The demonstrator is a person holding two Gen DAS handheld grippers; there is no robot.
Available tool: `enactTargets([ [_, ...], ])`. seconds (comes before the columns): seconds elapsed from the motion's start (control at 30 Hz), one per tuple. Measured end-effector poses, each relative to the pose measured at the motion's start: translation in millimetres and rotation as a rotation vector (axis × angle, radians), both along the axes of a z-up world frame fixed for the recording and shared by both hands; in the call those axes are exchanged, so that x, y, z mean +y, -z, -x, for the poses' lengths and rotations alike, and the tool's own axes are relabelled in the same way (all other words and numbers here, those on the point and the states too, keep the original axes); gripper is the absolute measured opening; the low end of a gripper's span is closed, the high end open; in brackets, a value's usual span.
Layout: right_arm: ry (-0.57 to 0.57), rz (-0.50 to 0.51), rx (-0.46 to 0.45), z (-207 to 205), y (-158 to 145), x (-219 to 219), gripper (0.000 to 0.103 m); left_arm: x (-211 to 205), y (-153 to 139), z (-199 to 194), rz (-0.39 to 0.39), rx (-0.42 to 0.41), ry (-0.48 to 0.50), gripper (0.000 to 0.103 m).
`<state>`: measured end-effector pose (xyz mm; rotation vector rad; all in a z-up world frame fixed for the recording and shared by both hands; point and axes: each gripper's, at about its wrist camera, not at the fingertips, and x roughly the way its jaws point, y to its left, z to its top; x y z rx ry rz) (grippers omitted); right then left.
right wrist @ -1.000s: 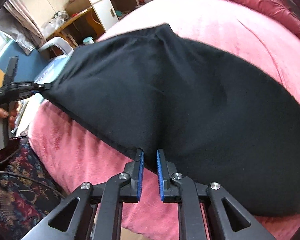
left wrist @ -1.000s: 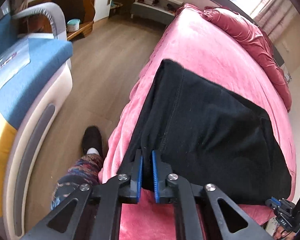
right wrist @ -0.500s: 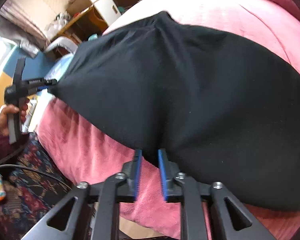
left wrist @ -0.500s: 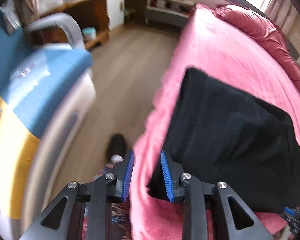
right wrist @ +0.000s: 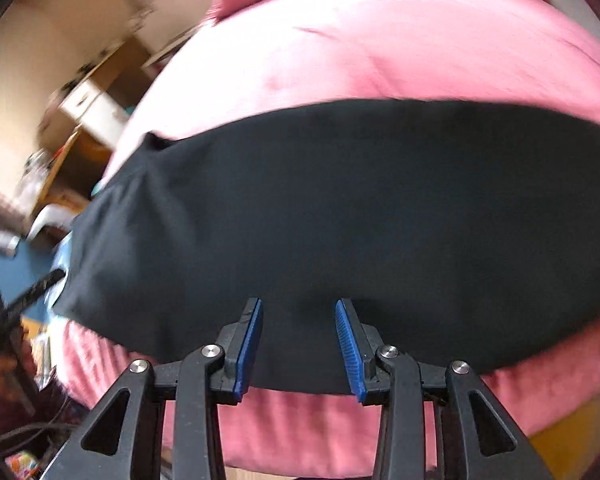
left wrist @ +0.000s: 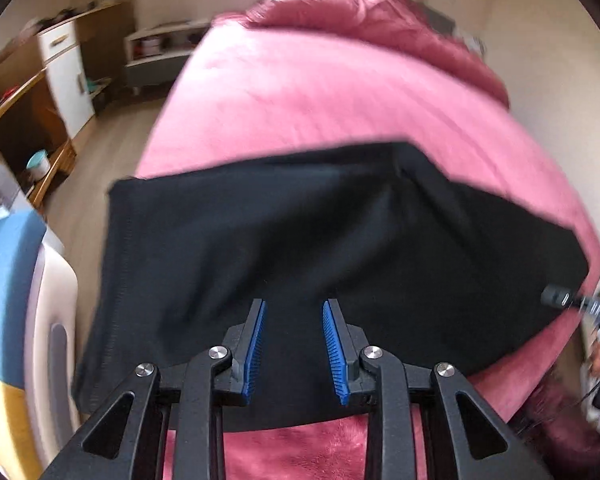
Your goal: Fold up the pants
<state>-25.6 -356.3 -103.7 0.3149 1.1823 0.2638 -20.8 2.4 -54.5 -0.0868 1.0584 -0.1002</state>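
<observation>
1. The black pants (left wrist: 340,248) lie folded into a broad dark slab on the pink blanket (left wrist: 320,92) that covers the bed, near its front edge, with one end reaching the bed's left side
2. In the left wrist view the left gripper (left wrist: 293,308) hangs over the near edge of the pants, pointing steeply down; its jaws have just been opening, and the blue pads (left wrist: 257,344) stand apart with only the cloth's surface showing below the gap, nothing pinched
3. In the right wrist view the right gripper (right wrist: 299,306) sits over the near hem of the pants (right wrist: 360,208); its jaws have just been opening further, the blue pads (right wrist: 350,352) are spread, and the fabric lies under them, not clamped
4. The pink blanket (right wrist: 380,40) shows beyond the pants and in a strip in front of them in both views
5. At the right edge of the left wrist view the other gripper's tip is a blurred dark shape beside the pants' right end
6. A blue and white chair (left wrist: 12,264) stands left of the bed, and a wooden desk with a white cabinet (left wrist: 66,80) is against the far wall
7. Both views are smeared by motion, so fine folds and seams are hard to read
</observation>
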Motion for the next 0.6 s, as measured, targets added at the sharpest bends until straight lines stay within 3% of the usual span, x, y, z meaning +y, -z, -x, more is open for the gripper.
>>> enactTargets([
  [0.07,0.039,-0.001,0.004,5,9,-14,0.034,-5,15,-4,-0.023,0.047,0.006,0.029],
  [0.1,0.045,0.008,0.004,7,12,-17,0.023,-5,29,-7,-0.07,0.094,-0.002,0.029],
  [0.17,0.08,0.029,0.003,9,18,-26,0.004,-1,36,-8,-0.065,0.093,-0.023,0.029],
  [0.27,0.148,-0.091,0.018,12,19,-47,0.004,-4,31,-9,-0.072,0.101,-0.031,0.029],
  [0.43,0.299,-0.138,-0.017,30,6,-93,0.008,-32,10,-10,-0.055,0.042,0.044,0.03],
  [0.6,0.623,-0.218,-0.041,64,6,-176,0.009,-71,-5,-11,-0.011,-0.019,0.174,0.031],
])
